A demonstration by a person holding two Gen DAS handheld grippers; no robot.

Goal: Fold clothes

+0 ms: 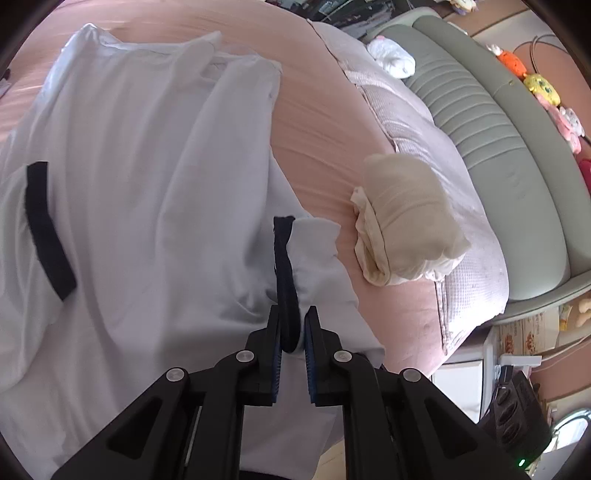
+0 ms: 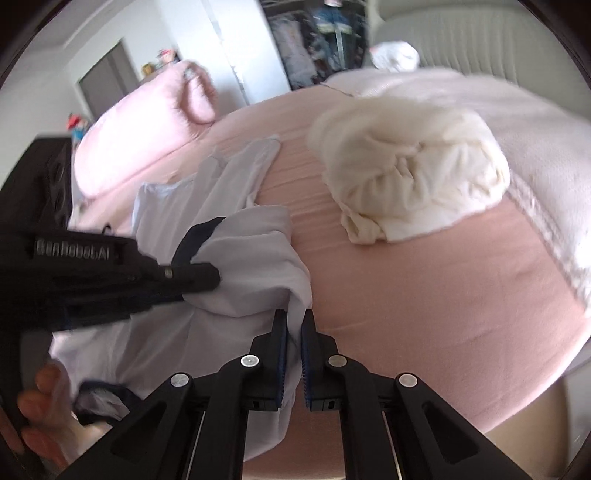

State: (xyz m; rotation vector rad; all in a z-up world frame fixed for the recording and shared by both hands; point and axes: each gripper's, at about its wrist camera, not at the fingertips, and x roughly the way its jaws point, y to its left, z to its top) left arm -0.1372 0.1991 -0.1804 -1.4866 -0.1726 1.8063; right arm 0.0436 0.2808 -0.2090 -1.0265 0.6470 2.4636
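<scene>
Gripping the white navy-trimmed cotton shirt [image 1: 140,206] | your left gripper [image 1: 293,325] clamps its sleeve cuff | your right gripper [image 2: 293,328] pinches its edge.

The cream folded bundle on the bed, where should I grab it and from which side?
Grip the cream bundle at its bunched loose end, coming from the near bed edge: that knot faces the right gripper and protrudes, so jaws can close around it.

A pink-sheeted bed [image 1: 314,110] meets a grey-green padded headboard [image 1: 491,122]; white walls [image 2: 155,33] behind.

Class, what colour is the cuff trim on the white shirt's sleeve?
Dark navy cuff trim, clearest in the left wrist view.
</scene>
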